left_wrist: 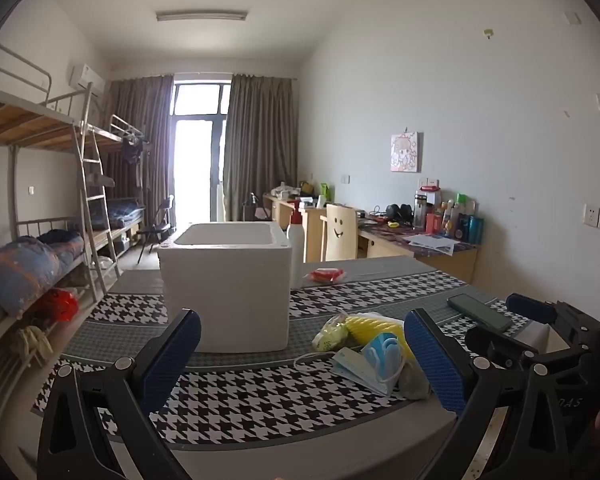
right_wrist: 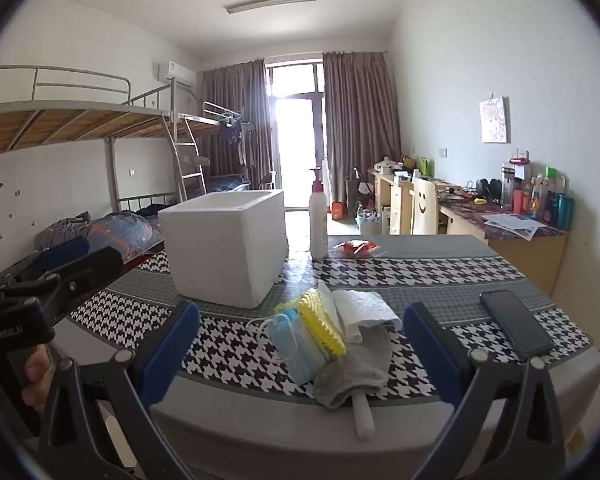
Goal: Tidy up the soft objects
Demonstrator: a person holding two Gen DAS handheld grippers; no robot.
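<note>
foam box (right_wrist: 224, 248) interior unseen, white stick (right_wrist: 362, 416) half under grey sock (right_wrist: 356, 364)

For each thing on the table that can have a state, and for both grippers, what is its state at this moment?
left gripper: open, holding nothing
right gripper: open, holding nothing
foam box: upright, no lid on, inside hidden
pump bottle: upright
phone: flat, screen dark
face masks: in the pile, beside the box
yellow sponge: in the pile
paper towel: crumpled, in the pile
grey sock: limp, front of the pile
</note>
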